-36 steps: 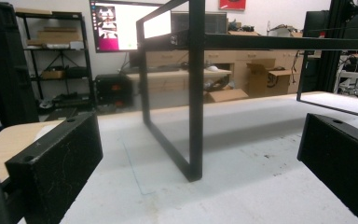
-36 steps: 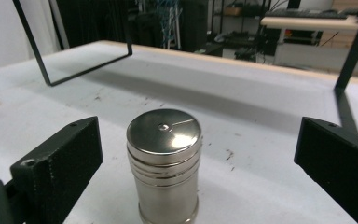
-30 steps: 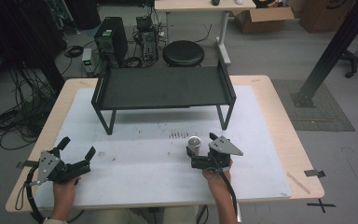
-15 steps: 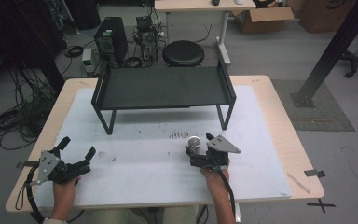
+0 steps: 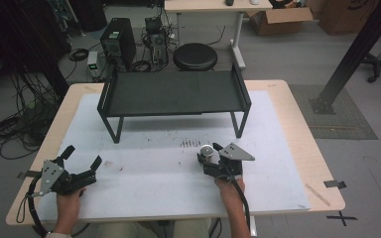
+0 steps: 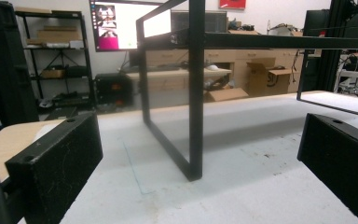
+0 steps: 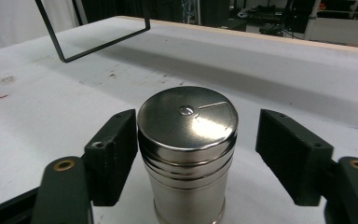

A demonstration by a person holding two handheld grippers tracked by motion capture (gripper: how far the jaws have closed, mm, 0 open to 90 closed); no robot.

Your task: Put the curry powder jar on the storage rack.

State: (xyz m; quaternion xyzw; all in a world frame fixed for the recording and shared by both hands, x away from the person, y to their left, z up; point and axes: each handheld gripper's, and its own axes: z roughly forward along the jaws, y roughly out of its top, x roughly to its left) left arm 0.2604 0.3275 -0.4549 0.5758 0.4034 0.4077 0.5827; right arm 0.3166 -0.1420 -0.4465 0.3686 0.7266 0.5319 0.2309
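Your right claw (image 7: pixel 189 154) stood open around the upright metal shaker (image 7: pixel 187 154), one pad nearer than the other; closing off-centre could have tipped it; your left claw (image 5: pixel 79 166) lay open
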